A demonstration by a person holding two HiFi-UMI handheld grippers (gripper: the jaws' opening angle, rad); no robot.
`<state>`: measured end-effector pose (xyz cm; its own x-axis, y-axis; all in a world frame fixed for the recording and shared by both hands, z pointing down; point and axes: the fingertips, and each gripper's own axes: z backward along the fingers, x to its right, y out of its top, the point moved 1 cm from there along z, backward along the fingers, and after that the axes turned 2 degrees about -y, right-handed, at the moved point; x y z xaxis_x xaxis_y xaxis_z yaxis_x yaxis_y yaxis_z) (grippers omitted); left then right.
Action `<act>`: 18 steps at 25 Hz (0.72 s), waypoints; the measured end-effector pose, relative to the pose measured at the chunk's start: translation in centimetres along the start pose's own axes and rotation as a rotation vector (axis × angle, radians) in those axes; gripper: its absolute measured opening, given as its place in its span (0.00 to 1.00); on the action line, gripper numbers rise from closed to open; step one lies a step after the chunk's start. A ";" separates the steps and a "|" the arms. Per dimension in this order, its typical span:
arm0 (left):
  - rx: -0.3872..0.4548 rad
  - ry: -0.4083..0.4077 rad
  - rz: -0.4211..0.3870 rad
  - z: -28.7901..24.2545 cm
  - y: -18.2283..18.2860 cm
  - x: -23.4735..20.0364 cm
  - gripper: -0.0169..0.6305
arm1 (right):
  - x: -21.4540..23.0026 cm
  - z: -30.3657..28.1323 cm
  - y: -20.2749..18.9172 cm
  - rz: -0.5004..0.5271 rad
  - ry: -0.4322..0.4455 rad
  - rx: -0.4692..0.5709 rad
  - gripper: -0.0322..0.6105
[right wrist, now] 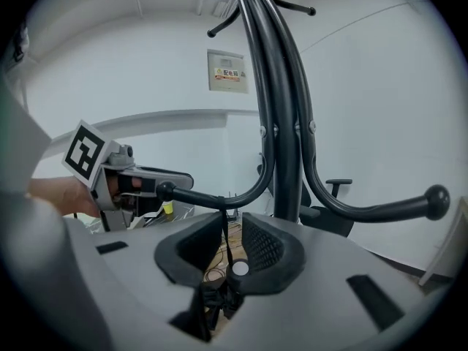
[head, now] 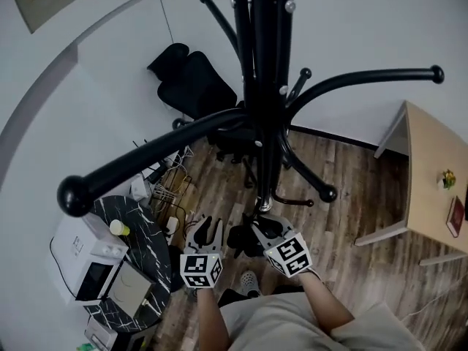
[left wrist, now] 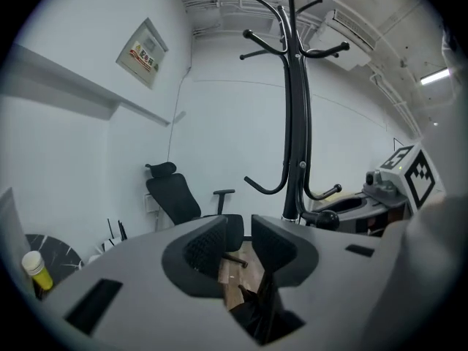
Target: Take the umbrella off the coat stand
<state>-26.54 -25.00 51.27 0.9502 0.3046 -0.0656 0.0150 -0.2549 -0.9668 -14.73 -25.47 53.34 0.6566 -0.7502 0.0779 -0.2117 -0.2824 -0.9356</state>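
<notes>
A hook (head: 146,156) of the tall black coat stand (head: 259,86) pokes up closest. The folded black umbrella (right wrist: 212,298) hangs down by its strap (right wrist: 226,229) from a low hook (right wrist: 197,194), between both tools. The right tool (right wrist: 225,246) is nearer, its jaws apart around the strap, not squeezing. The left tool (left wrist: 238,248) gapes too, beside the cloth. Only the right gripper view shows the strap over the hook.

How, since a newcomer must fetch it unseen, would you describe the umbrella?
Find the tall black coat stand. On one low curved hook, a thin black strap is looped, and the black umbrella dangles from it as a bunch of dark fabric. The other hooks in view are bare.
</notes>
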 end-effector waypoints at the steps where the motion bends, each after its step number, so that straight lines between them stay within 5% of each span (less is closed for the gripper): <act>1: -0.007 -0.025 -0.011 -0.4 -0.1 0.1 0.21 | 0.0 0.1 0.0 -0.005 -0.019 0.004 0.19; 12: -0.109 -0.340 -0.179 -2.7 -3.6 4.4 0.21 | -0.5 0.7 -1.0 -0.080 -0.188 0.046 0.18; 18: -0.073 -0.448 -0.159 -3.4 -3.9 7.1 0.21 | 0.1 2.1 -1.8 -0.108 -0.245 0.054 0.18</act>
<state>-18.75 -24.98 55.38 0.7068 0.7066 -0.0333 0.1865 -0.2316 -0.9548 -12.79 -23.79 54.31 0.8301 -0.5488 0.0991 -0.0960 -0.3158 -0.9440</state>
